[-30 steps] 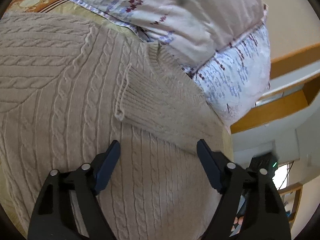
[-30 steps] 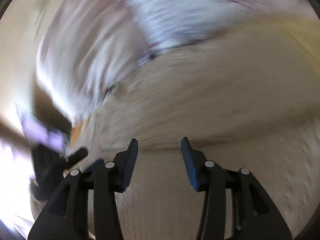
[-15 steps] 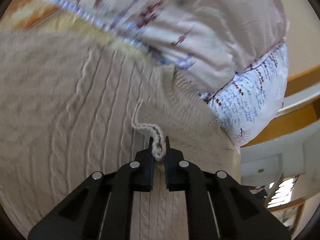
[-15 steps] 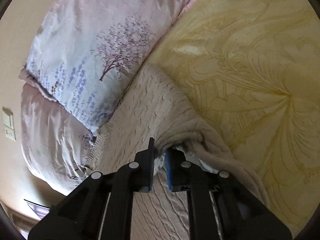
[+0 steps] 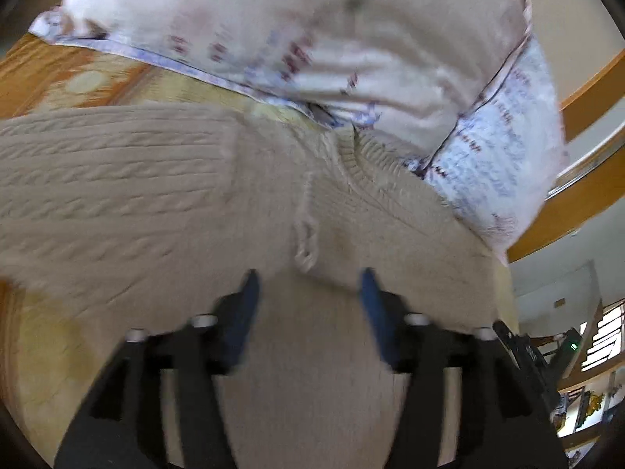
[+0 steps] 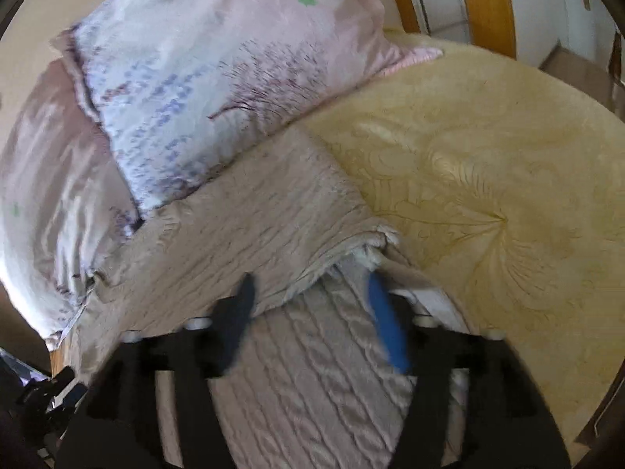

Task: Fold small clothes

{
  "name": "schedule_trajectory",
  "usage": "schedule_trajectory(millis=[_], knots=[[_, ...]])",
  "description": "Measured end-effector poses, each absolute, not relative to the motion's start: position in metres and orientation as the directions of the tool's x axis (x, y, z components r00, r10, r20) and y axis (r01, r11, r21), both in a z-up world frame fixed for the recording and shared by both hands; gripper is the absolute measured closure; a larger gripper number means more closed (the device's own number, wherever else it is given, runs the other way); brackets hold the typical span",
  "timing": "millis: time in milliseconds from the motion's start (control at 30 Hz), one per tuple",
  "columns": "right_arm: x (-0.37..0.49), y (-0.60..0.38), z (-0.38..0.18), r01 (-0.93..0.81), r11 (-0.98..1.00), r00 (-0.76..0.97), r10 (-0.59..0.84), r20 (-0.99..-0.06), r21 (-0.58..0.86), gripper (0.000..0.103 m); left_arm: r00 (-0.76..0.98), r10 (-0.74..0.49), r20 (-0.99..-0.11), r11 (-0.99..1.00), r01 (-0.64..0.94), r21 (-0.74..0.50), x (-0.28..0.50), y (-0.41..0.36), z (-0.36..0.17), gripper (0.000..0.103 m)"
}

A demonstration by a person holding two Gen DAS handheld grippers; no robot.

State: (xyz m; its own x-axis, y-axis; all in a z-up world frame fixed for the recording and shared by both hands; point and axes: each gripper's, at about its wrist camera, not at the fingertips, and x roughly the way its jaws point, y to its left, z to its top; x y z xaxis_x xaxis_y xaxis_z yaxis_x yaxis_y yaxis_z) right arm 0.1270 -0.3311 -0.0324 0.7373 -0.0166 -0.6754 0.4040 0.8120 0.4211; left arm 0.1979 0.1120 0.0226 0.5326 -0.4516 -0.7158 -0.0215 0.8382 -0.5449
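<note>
Left gripper: low centre of the left wrist view; jaws apart and opening, nothing pinched. A loose knit edge of the sweater lies just beyond the tips, not between the pads.
Right gripper: low centre of the right wrist view; jaws apart and opening, nothing clamped. The folded edge of the sweater lies under and between the fingers, free of the pads.
Sweater: 1 beige cable-knit piece, spread on the bed, filling the middle and left of the left wrist view. Its ribbed collar sits right of centre, against the pillows.
Folded flap: 1 part of the sweater turned over the body, centre of the right wrist view; its corner shows a pale inner side.
Bed cover: yellow, patterned, right half of the right wrist view, under the sweater.
Pillows: 2, floral print, upper left of the right wrist view, touching the top edge of the sweater.
Step in hand: by my reading, 1 fold is laid and both grippers are letting go.
Next move: likely a fresh grip for a further fold; it calls for pinching 1 layer edge cleanly with each gripper, lifting evenly, and keeping the laid flap from dragging open.
Limits: both views blurred; fine knit detail unclear.
</note>
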Motion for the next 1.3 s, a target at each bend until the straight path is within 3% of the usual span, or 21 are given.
schedule_trajectory(millis=[133,300,500,567,867,1067,1300], knots=[[0.117,-0.319,-0.026,0.309,0.843,0.770,0.049,-0.636,0.440,0.038,0.602,-0.410,-0.685,0.808,-0.108,-0.579,0.148,0.187,0.031,0.040],[0.120,-0.289,-0.030,0.153,0.857,0.766,0.212,-0.606,0.492,0.037,0.662,-0.232,-0.712,0.742,-0.353,-0.570,0.106,0.294,0.026,0.042],[0.121,-0.258,-0.034,0.032,0.866,0.752,0.308,-0.583,0.499,0.038,0.700,-0.183,-0.690,0.561,-0.502,-0.658,0.091,0.364,0.001,0.062],[0.119,-0.254,-0.031,0.007,0.875,0.761,0.309,-0.570,0.485,0.038,0.725,-0.178,-0.665,0.503,-0.514,-0.695,0.092,0.379,-0.005,0.069],[0.123,-0.255,-0.036,-0.018,0.864,0.745,0.347,-0.570,0.503,0.038,0.780,-0.141,-0.609,0.348,-0.537,-0.768,0.098,0.415,-0.015,0.079],[0.122,-0.255,-0.036,-0.032,0.861,0.742,0.361,-0.564,0.508,0.037,0.791,-0.136,-0.597,0.309,-0.538,-0.784,0.099,0.423,-0.021,0.095],[0.120,-0.259,-0.036,-0.037,0.843,0.748,0.379,-0.545,0.536,0.037,0.862,-0.135,-0.488,0.381,-0.409,-0.829,0.103,0.396,0.026,0.097]])
